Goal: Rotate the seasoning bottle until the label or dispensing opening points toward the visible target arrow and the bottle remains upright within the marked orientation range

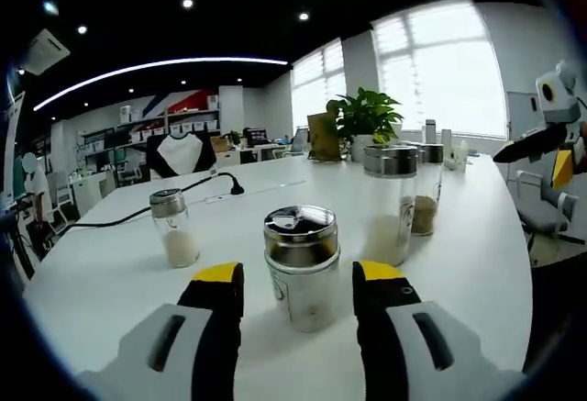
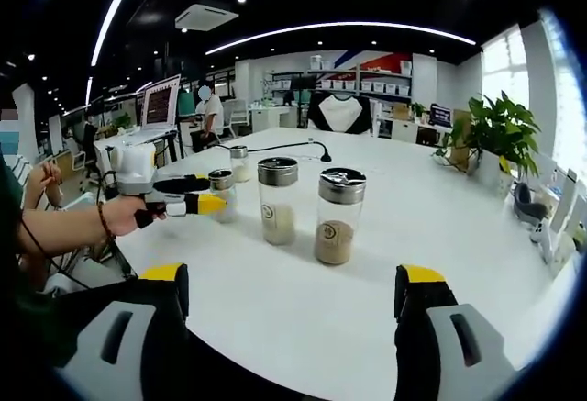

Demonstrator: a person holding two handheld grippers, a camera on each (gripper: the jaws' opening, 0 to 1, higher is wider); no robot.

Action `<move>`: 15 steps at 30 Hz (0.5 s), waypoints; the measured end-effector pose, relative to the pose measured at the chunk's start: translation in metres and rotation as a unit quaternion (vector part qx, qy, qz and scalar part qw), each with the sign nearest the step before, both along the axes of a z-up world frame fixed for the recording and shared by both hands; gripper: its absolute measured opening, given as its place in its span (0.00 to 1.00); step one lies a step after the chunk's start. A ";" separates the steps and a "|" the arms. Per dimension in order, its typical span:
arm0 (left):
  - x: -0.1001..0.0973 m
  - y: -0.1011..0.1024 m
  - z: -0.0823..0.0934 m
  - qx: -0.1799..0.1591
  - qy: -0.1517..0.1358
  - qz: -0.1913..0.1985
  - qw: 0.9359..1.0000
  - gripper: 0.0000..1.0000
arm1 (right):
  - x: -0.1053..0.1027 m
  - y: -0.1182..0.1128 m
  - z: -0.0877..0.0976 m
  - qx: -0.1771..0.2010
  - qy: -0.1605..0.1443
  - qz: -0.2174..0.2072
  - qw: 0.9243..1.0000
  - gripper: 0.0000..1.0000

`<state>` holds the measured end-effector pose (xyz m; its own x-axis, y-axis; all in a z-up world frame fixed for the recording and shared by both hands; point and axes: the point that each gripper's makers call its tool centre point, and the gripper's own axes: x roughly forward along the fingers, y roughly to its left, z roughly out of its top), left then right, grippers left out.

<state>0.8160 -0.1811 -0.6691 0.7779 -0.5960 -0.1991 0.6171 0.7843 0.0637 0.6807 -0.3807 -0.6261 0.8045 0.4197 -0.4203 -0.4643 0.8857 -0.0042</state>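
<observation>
Both left tool (image 1: pixel 298 293) jaws flank seasoning bottle (image 1: pixel 302 265)

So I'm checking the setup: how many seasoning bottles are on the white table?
4. One sits between the left gripper's jaws; one farther left with white powder; two on the right, one white-filled and one brown-filled.

Left gripper (image 1: pixel 298 295) black jaws, yellow tips, grey housings; right gripper (image 2: pixel 292 298) alike; dark wristband
</observation>
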 end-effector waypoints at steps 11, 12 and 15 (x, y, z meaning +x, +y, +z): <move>-0.001 -0.004 0.006 0.010 0.020 -0.104 0.994 0.50 | 0.000 -0.002 0.000 -0.001 0.002 -0.002 1.000 0.95; -0.001 -0.004 0.006 0.006 0.024 -0.110 0.994 0.50 | 0.000 -0.002 0.000 -0.002 0.002 -0.001 1.000 0.95; -0.004 -0.008 0.007 0.029 0.023 -0.150 0.988 0.50 | 0.000 -0.003 0.000 -0.003 0.002 -0.001 1.000 0.95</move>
